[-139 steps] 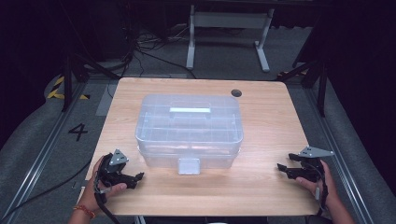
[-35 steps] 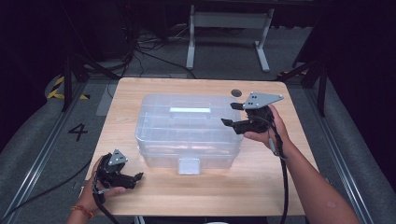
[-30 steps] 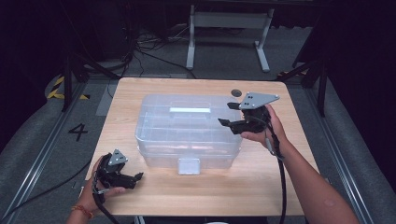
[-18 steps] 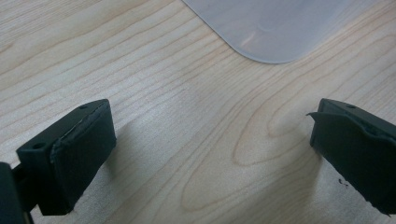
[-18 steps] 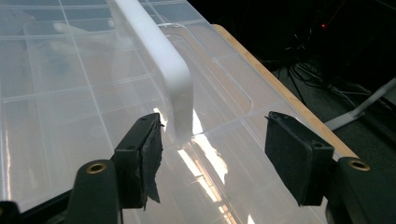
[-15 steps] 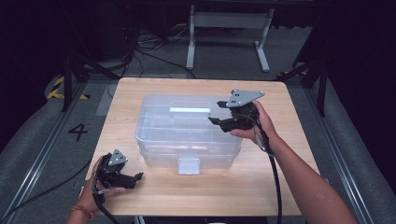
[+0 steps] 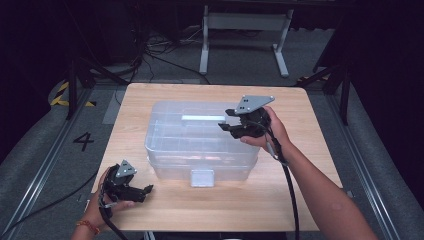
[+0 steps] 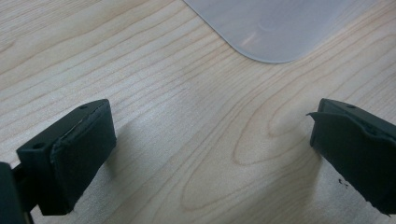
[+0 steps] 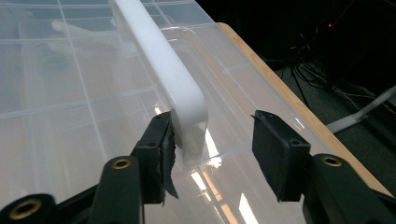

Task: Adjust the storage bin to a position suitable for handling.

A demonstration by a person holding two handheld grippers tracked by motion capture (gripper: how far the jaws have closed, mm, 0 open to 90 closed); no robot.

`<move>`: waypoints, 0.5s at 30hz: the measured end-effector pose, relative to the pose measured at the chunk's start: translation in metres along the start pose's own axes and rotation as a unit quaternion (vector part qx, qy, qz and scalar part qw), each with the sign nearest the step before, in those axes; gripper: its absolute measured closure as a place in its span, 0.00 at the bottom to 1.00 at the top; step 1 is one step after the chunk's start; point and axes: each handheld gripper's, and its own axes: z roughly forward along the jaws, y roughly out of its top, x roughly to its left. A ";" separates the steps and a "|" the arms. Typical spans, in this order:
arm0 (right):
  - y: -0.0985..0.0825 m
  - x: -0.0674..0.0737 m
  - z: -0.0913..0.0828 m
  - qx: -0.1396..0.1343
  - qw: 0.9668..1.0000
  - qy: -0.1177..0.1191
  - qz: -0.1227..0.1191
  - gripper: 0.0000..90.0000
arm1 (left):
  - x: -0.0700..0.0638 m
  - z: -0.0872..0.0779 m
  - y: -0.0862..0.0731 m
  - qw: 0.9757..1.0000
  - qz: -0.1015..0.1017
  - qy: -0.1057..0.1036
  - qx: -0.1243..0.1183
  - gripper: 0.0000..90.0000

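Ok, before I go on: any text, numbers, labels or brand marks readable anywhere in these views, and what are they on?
"4": a dark numeral on the grey floor, left of the wooden table.
Clear plastic box: no label or brand can be read on its lid, white handle or front latch.
Left gripper and right gripper: no markings legible.
Yellow and black striped tape on the floor: a marking, no words.

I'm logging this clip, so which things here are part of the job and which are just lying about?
In use:
- clear plastic lidded storage box
- its white bar handle
- right gripper, open around the handle's end
- left gripper, open, idle

Lying about:
- black cables on the floor
- grey metal stand
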 end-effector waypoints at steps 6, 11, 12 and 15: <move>0.002 0.003 0.000 0.001 1.000 0.012 -0.010 0.71 | 0.000 0.000 0.000 1.000 0.000 0.000 0.000 0.01; 0.004 0.006 0.000 -0.002 1.000 0.019 -0.016 0.81 | 0.000 0.000 0.000 1.000 0.000 0.000 0.000 0.01; 0.004 0.006 0.000 -0.005 1.000 0.020 -0.016 0.83 | 0.000 0.000 0.000 1.000 0.000 0.000 0.000 0.01; 0.006 0.007 0.000 -0.008 1.000 0.016 -0.021 0.84 | 0.000 0.000 0.000 1.000 0.002 -0.001 -0.001 0.01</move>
